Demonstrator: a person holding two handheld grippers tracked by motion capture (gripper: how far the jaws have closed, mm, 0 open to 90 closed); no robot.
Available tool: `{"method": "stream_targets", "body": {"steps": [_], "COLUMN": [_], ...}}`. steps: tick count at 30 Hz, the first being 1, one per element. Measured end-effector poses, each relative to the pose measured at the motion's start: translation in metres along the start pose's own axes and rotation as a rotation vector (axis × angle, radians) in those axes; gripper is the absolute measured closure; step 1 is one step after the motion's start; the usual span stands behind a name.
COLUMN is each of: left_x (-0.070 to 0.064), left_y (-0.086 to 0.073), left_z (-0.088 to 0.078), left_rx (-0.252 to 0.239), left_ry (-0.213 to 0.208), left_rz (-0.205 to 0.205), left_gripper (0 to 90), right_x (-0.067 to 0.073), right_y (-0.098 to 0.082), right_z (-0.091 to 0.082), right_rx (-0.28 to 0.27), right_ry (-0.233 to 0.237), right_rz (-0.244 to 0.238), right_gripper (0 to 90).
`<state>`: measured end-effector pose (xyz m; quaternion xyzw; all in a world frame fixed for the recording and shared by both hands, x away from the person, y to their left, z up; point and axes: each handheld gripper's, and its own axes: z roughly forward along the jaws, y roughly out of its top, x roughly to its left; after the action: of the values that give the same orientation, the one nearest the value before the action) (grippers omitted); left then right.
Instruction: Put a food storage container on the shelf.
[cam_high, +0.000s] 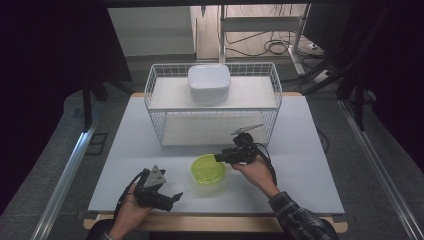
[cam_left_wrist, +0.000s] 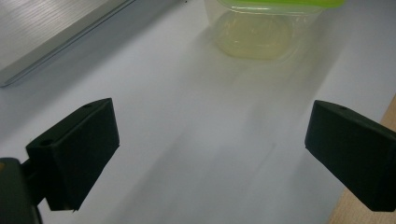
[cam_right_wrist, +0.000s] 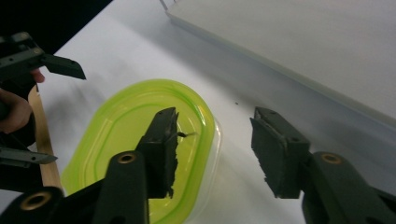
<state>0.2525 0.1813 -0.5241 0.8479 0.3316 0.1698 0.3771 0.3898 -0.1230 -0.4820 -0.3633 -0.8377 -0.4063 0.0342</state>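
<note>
A clear tub with a lime-green lid (cam_high: 208, 170) sits on the white table, front of centre. My right gripper (cam_high: 220, 157) hangs at the tub's right rim, jaws apart. In the right gripper view one jaw hovers over the lid (cam_right_wrist: 116, 126) and the other stands outside the tub above bare table, so the right gripper (cam_right_wrist: 212, 121) straddles the rim without pressing on it. My left gripper (cam_high: 172, 197) rests open near the front left edge, nothing between its jaws. The left gripper (cam_left_wrist: 210, 135) faces the tub (cam_left_wrist: 261, 32) a short way ahead.
A white wire rack (cam_high: 212, 112) with two shelves stands behind the tub, a white lidded box (cam_high: 209, 82) on its top shelf. Its lower shelf board (cam_right_wrist: 303, 46) lies just beyond my right gripper. The table's wooden front edge (cam_left_wrist: 383, 116) runs beside my left gripper.
</note>
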Motion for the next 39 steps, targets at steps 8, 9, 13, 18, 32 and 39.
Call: {"method": "stream_targets", "body": {"steps": [8,9,13,18,32,39], "left_x": [0.000,0.000,-0.001,-0.001,-0.001,-0.001], "left_y": [0.000,0.000,0.000,0.000,0.000,0.000], "left_z": [0.001,0.001,0.001,0.001,0.001,0.002], "left_rx": [0.004,0.004,0.006,0.007,0.007,0.008], "left_ry": [-0.001,-0.002,-0.002,-0.001,-0.001,0.000], "left_rz": [0.004,0.004,0.005,0.006,0.007,0.009], "left_gripper": [2.8,2.8,2.8,2.9,2.9,2.9], "right_x": [-0.006,-0.007,-0.011,-0.015,-0.015,-0.016], "right_y": [-0.003,-0.003,-0.004,-0.005,-0.004,-0.002], "right_z": [0.007,0.008,0.008,0.009,-0.005,-0.010], "right_rx": [0.028,0.029,0.046,0.056,0.003,-0.014], "right_ry": [0.055,0.061,0.121,0.194,0.272,0.285], "right_rz": [0.057,0.065,0.110,0.164,0.214,0.204], "right_gripper": [64.3,66.5,75.5,79.9,82.9,83.1]}}
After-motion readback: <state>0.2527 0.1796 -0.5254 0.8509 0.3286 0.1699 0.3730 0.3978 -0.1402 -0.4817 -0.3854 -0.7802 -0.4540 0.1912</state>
